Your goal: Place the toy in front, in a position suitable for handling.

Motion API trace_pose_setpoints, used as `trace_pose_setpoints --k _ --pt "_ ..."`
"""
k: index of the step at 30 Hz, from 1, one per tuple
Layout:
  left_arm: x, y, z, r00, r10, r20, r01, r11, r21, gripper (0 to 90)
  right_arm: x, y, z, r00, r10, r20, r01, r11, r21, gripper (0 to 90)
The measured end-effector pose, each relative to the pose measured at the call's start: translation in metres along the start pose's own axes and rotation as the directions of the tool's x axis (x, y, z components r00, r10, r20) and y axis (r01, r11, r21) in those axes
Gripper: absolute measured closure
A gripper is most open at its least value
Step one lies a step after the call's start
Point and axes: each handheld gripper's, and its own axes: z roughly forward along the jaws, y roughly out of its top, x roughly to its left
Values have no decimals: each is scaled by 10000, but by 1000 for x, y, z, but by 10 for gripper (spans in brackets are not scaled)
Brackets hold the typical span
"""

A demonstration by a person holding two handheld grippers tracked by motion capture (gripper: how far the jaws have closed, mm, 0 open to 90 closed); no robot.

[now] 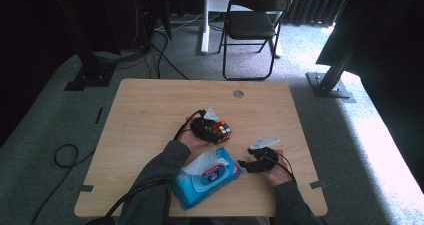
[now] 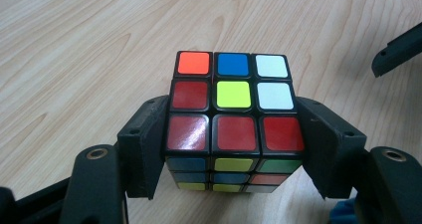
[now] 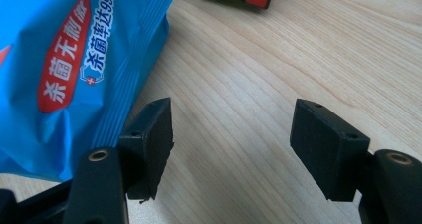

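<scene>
- Nearest my left gripper's camera, one puzzle cube (image 2: 234, 129) sits between the two black jaws of my left gripper (image 2: 234, 149), whose flat pads press its left and right sides; I read that as a grip on the cube.
- Its shape is a three-by-three block with a black plastic frame and glossy square stickers: red along the near top row, with orange, blue, white and yellow behind.
- From the high view, I see the cube (image 1: 221, 131) near the middle of the table (image 1: 150, 115), at the tip of my left gripper (image 1: 212, 131).
- My right gripper (image 3: 231, 144) has its two matte black jaws spread apart over bare wood, with nothing between them.
- One blue wipes pack (image 3: 64, 69) lies just beside its left jaw; it is soft crinkled plastic film with a red label and white print.
- From above, the pack (image 1: 207, 177) lies between my two hands, a white sheet sticking out on top.
- One table carries all of this, of pale wood grain with rounded corners.
- One black folding chair (image 1: 252, 22) stands on grey carpet beyond it.
</scene>
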Motion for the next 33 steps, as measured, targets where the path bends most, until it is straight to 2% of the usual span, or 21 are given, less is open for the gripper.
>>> trace_pose_setpoints --k 8,10,17,25,29,30,33 --pt "-5 5 15 9996 211 213 -215 9996 205 339 -1 -1 -1 10000 67 23 -67 10000 -27 331" --pt "-5 6 17 9996 145 248 -149 9997 177 339 -2 -2 -2 10000 77 39 -77 10000 -47 331" --pt "-4 8 21 9987 388 317 -403 9980 483 338 -3 -3 -2 9999 114 41 -114 9999 -61 331" --pt "-2 7 18 9982 485 366 -512 9959 746 335 -4 -4 -1 9999 145 74 -145 9999 -30 329" --pt "0 7 11 9988 275 393 -295 9983 509 308 -5 -4 -2 9998 211 61 -210 9998 -39 329" --pt "1 8 10 9989 256 384 -276 9982 523 273 -5 -4 -2 9997 239 74 -239 9997 -28 329" --pt "1 9 6 9993 256 284 -268 9988 410 244 -5 -4 -2 9997 247 73 -247 9997 -1 328"
